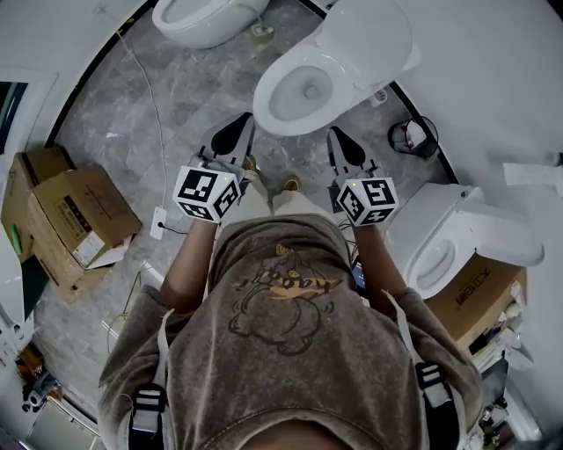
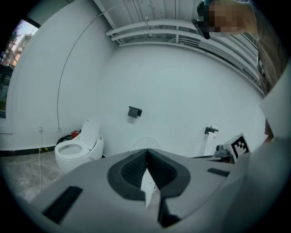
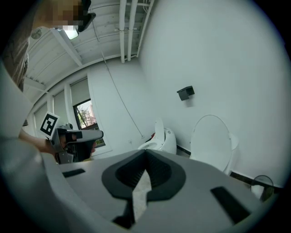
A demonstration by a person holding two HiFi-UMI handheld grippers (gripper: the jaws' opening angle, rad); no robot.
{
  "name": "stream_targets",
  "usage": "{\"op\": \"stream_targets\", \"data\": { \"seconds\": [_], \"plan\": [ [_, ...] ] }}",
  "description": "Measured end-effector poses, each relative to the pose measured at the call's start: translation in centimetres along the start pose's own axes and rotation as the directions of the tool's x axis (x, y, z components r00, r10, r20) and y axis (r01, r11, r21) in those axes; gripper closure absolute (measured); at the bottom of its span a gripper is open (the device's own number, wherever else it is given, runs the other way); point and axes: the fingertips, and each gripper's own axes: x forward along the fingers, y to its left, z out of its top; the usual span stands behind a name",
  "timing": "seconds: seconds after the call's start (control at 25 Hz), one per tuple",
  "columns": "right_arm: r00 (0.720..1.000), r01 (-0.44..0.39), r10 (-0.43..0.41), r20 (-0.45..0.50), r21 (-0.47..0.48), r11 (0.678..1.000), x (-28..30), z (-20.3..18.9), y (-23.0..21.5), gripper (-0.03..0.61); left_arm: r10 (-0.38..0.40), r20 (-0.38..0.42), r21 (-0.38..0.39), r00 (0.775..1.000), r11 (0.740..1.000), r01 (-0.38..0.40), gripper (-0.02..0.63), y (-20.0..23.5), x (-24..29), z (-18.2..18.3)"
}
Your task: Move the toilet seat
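The white toilet (image 1: pixel 303 88) stands straight ahead on the grey marble floor, its bowl open and its lid (image 1: pixel 369 39) tipped up against the wall. In the right gripper view that raised lid (image 3: pixel 211 141) rises just beyond the jaws. My left gripper (image 1: pixel 244 121) is held short of the bowl's near left rim, jaws shut and empty. My right gripper (image 1: pixel 339 134) is level with it at the bowl's near right side, also shut with nothing in it. Neither touches the toilet. The left gripper (image 2: pixel 146 151) and the right gripper (image 3: pixel 145 152) each show their pads pressed together.
A second toilet (image 1: pixel 198 18) stands at the far left and a third (image 1: pixel 457 237) close on my right, above a cardboard box (image 1: pixel 479 294). More cardboard boxes (image 1: pixel 70 220) sit on the left. A cable (image 1: pixel 158 132) runs over the floor, and a small black bin (image 1: pixel 413 136) sits by the wall.
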Motion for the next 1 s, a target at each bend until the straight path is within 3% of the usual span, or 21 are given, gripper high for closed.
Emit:
{"op": "stream_targets", "data": {
  "seconds": [0.36,1.0],
  "plan": [
    [0.997,0.071,-0.071,-0.002,0.036,0.997,3.4,-1.2,0.0,0.58,-0.075,-0.055,-0.009,0.996,0.997,0.075,0.604,3.5,2.8,-1.3],
    [0.98,0.198,-0.195,-0.048,0.067,0.978,8.7,-6.9,-3.7,0.58,-0.184,-0.116,-0.041,0.976,0.983,0.181,0.604,8.7,9.5,-6.5]
  ]
}}
